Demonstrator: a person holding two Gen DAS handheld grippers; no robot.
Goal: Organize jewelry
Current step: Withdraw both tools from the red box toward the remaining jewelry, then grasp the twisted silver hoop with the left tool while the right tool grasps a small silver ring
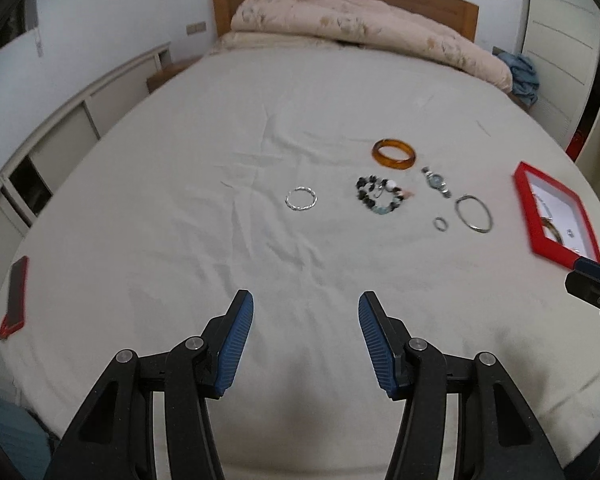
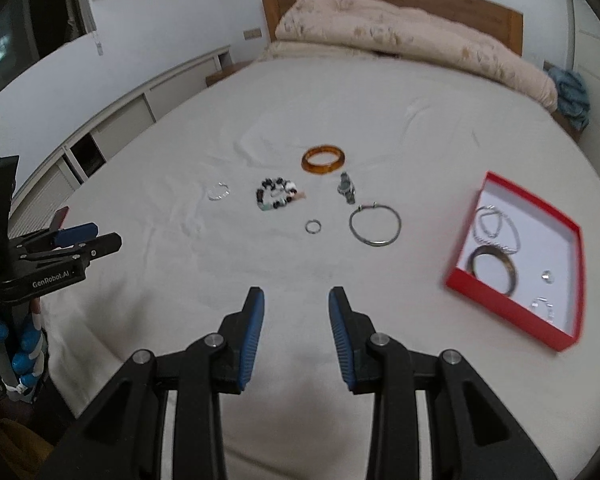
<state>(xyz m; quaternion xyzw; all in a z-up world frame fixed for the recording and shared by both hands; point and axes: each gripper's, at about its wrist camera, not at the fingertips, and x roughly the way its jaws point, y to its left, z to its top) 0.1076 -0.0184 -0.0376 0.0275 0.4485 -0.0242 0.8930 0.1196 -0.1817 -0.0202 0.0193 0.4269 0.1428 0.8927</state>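
Jewelry lies on the white bed: an amber bangle (image 1: 394, 153) (image 2: 323, 159), a dark bead bracelet (image 1: 380, 194) (image 2: 276, 193), a twisted silver ring bracelet (image 1: 301, 198) (image 2: 219, 191), a watch (image 1: 436, 181) (image 2: 346, 188), a thin silver bangle (image 1: 473, 213) (image 2: 375, 225) and a small ring (image 1: 441, 224) (image 2: 313, 226). A red box (image 1: 520, 196) (image 2: 512, 312) at the right holds several pieces. My left gripper (image 1: 306, 312) is open and empty, well short of the jewelry. My right gripper (image 2: 296, 306) is open and empty, in front of the small ring.
A red phone (image 1: 14, 298) lies near the bed's left edge. A rolled cream quilt (image 1: 360, 24) lies against the wooden headboard (image 1: 452, 8). White low cabinets (image 1: 60, 132) run along the left. Blue cloth (image 1: 522, 76) sits at the far right.
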